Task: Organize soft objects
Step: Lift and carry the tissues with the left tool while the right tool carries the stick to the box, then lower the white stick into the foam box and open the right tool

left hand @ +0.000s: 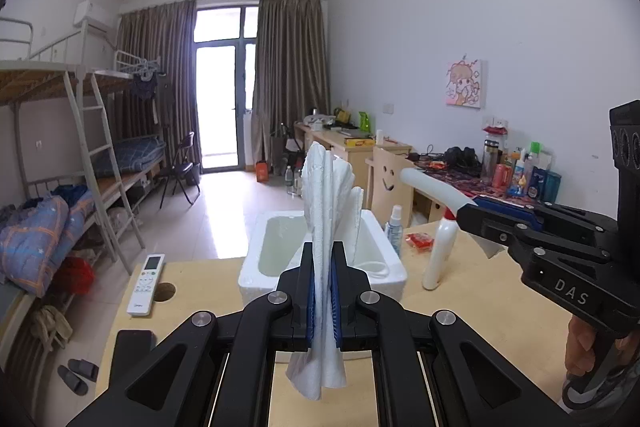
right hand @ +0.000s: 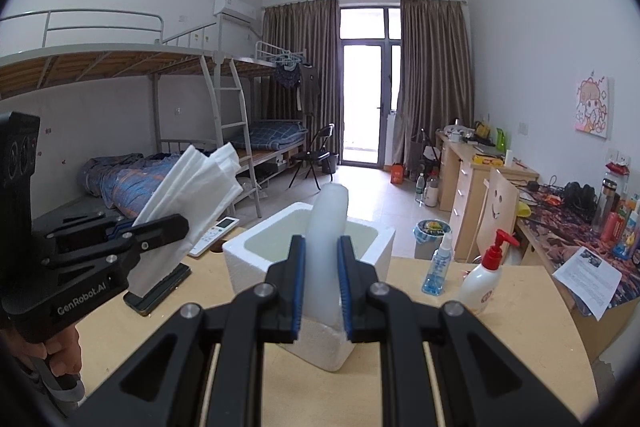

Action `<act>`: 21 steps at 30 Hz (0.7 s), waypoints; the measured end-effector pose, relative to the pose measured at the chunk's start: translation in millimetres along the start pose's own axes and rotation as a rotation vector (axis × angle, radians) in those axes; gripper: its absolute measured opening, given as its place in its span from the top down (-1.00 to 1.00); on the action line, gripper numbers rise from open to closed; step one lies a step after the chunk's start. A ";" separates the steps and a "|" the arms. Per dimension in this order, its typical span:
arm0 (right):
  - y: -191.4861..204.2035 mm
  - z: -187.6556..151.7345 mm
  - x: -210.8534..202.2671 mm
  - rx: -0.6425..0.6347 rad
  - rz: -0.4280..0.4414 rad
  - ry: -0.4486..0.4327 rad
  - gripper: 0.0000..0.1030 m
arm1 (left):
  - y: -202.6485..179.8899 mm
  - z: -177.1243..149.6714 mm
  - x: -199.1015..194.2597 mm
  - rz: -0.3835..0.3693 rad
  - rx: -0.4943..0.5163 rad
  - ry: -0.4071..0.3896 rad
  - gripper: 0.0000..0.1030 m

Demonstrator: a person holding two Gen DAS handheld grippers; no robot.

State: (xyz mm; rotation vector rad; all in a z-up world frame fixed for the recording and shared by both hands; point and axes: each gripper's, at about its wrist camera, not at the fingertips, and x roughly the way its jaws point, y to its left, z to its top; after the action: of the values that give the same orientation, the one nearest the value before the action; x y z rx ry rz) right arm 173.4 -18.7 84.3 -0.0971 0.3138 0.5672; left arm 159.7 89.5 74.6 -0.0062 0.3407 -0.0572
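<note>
Holding a crumpled white paper towel pinched in my left hand-held gripper and a translucent white foam roll clamped in my right hand-held gripper, both above the white foam box on the desk, I risk the limp towel snagging its rim.

paper towel: soft, crinkled, matt | foam tube: smooth, translucent white | foam box: matt polystyrene | table: pale wood

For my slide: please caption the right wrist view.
Right gripper holds a white foam tube before the foam box.
</note>
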 end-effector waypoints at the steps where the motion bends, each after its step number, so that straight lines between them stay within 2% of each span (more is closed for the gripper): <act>1: 0.9 0.4 2.6 -0.004 -0.007 0.002 0.64 | 1.3 1.2 4.0 0.003 -0.006 0.003 0.87; 21: -6.8 12.2 65.1 -0.023 -0.016 0.066 0.64 | 12.1 17.5 70.6 0.028 -0.013 0.063 0.87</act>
State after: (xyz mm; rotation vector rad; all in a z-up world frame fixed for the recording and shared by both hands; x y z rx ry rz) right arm 232.2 11.1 75.1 -0.1405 0.3708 0.5524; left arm 232.6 97.5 67.4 -0.0121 0.4040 -0.0273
